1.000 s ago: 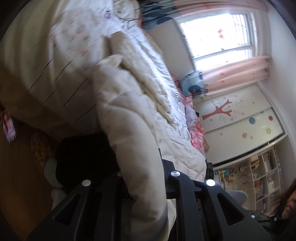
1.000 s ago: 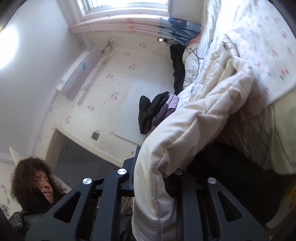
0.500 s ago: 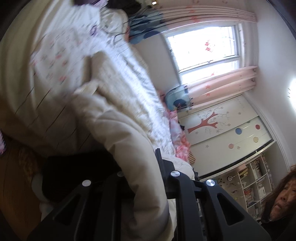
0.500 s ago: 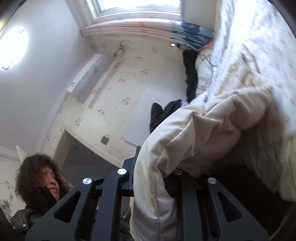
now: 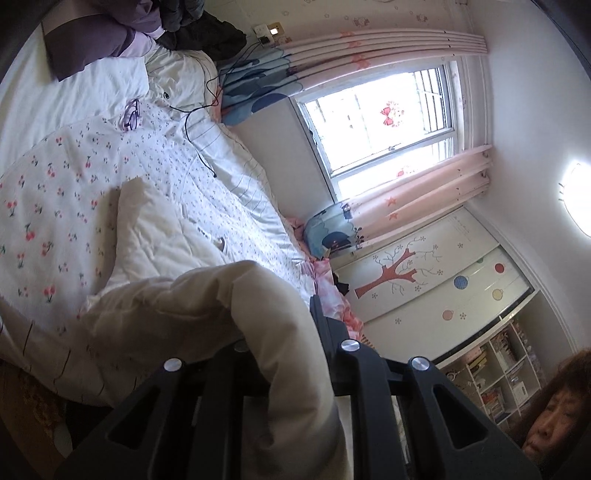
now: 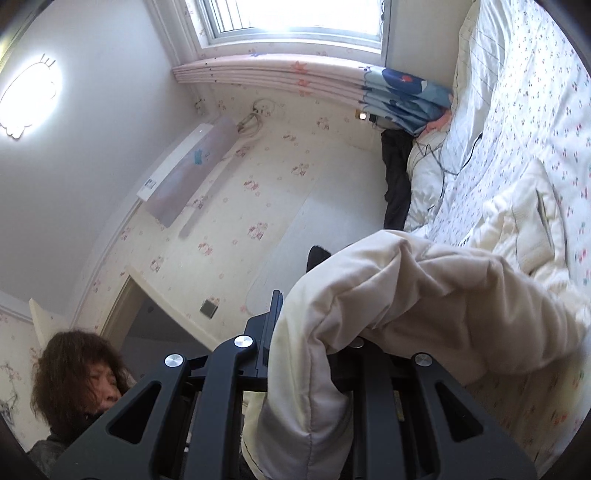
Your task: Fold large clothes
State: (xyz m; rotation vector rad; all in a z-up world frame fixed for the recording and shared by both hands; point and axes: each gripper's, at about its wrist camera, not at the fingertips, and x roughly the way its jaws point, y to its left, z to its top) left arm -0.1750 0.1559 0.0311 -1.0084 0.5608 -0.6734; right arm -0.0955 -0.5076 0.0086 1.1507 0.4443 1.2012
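A cream padded coat (image 5: 166, 236) lies across the bed, part of it flat on the floral quilt (image 5: 48, 206). In the left wrist view my left gripper (image 5: 280, 332) is shut on a thick fold of the cream padded coat, which bulges over the jaws and hides the fingertips. In the right wrist view the cream padded coat (image 6: 424, 291) also drapes from my right gripper (image 6: 314, 339), which is shut on another bunch of it. Both ends are lifted above the bed (image 6: 524, 92).
Dark and purple clothes (image 5: 122, 33) are piled at the bed's far end, with a black cable (image 5: 199, 122) trailing over the quilt. A window (image 5: 384, 122) with pink curtains, a wardrobe (image 5: 424, 273) and shelves (image 5: 498, 369) stand beyond. A person (image 6: 81, 373) is behind the grippers.
Both grippers have risen and swung forward with the coat still gripped. Much more of the bed top and the far clothes pile has come into view; the dark space under the bed has left it.
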